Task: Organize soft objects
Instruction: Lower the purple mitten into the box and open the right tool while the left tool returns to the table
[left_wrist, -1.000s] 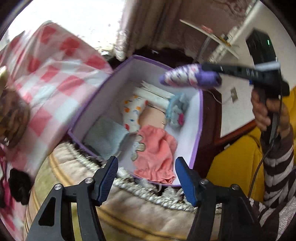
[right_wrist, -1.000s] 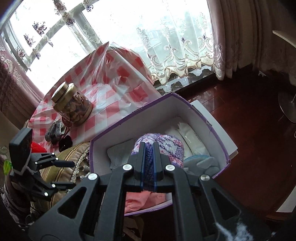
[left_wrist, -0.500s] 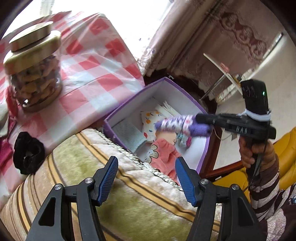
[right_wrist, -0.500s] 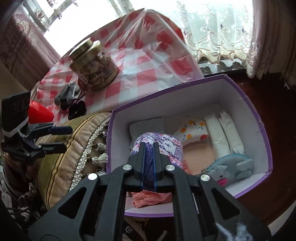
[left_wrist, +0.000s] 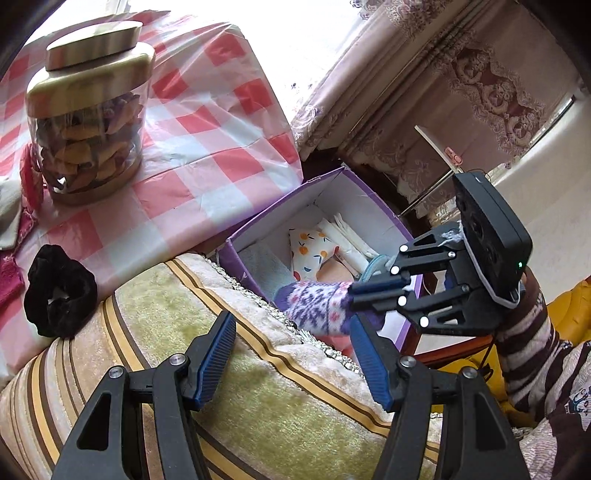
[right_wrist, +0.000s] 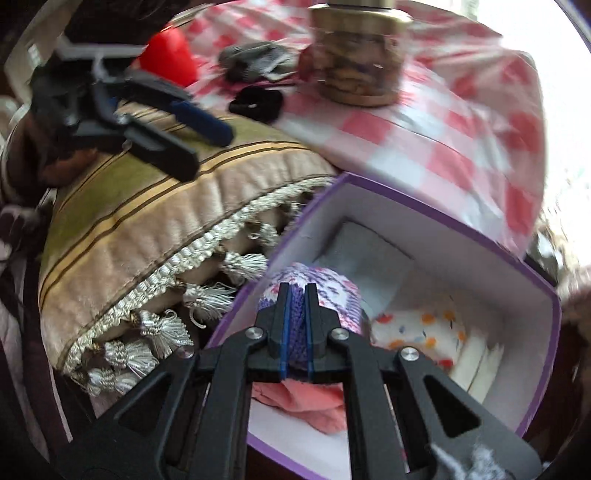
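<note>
My right gripper is shut on a purple and white knitted sock, held low over the near corner of the open purple box. The sock and right gripper also show in the left wrist view, above the box. The box holds a grey cloth, a dotted white cloth, folded white items and a pink garment. My left gripper is open and empty above a striped cushion. A black scrunchie lies on the checked tablecloth.
A gold-lidded jar of snacks stands on the red and white checked table. Grey gloves and a red object lie beyond the scrunchie. The cushion's tasselled fringe touches the box side. Curtains hang behind.
My right gripper has lowered the sock toward the box's near left corner. My left gripper has drawn back and turned left over the cushion, bringing the jar and scrunchie into view.
</note>
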